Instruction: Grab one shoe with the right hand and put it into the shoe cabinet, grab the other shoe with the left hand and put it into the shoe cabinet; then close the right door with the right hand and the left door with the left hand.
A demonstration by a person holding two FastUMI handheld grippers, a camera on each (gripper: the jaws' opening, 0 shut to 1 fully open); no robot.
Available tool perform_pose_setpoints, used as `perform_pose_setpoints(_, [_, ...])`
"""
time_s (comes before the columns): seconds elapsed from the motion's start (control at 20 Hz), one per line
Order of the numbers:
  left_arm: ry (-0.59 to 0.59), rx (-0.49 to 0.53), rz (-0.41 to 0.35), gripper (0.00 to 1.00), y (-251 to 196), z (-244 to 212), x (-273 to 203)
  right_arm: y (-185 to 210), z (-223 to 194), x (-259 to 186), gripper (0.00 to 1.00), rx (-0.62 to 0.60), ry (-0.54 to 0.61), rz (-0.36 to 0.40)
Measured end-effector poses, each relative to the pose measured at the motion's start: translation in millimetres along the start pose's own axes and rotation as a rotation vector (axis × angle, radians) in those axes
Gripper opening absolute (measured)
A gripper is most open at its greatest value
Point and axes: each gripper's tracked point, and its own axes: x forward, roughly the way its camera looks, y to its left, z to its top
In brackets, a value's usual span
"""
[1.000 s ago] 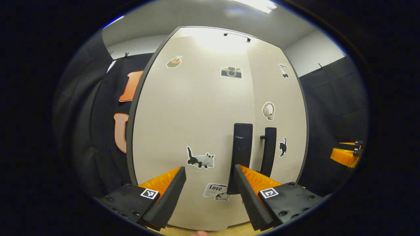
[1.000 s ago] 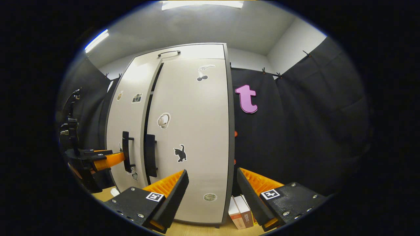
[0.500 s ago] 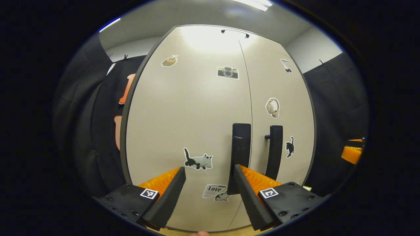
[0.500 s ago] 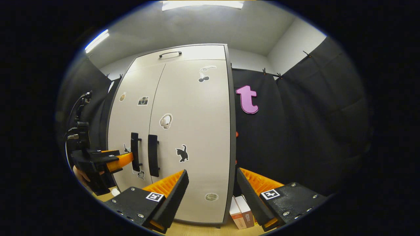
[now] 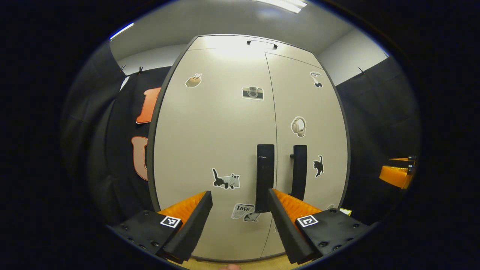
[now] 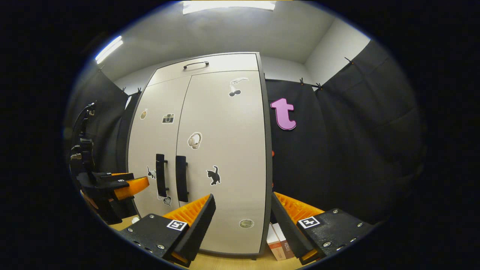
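**With both doors shut, the grippers hang back from the cabinet**

While the left gripper (image 5: 240, 204) points straight at the shoe cabinet (image 5: 210, 123), its fingers stand wide apart with nothing between them, and the left door (image 5: 213, 150) shows through the gap. In the left gripper view the tip of one finger overlaps the foot of the left handle (image 5: 264, 178), though whether it touches cannot be told. In the right gripper view this gripper (image 6: 131, 186) is seen from the side, held level near the left door, its tip short of the handle (image 6: 161, 180) and apart from it.

The right gripper (image 6: 243, 206) is also spread wide and holds nothing. It faces the right door (image 6: 228, 150) and the cabinet's right edge, with a few books (image 6: 279, 245) standing on the floor just beside the cabinet. In the left gripper view it (image 5: 395, 174) sits well off to the right, away from the cabinet.

Both doors lie flush, their two handles side by side along the closed seam. The shoes are hidden from sight.

A second ago the left door stood ajar, with a dark gap at the seam; half a second ago it had closed. Since then the left gripper has drawn back from the handle, and the cabinet looks a little farther off. The right gripper has barely moved.
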Motion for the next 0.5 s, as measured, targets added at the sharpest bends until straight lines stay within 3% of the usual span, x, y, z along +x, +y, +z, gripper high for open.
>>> perform_pose_setpoints(0.5, [-0.036,-0.009,0.047,0.96,14,10,-55,7,1,-21,0.92,-0.008,-0.001,-0.001])
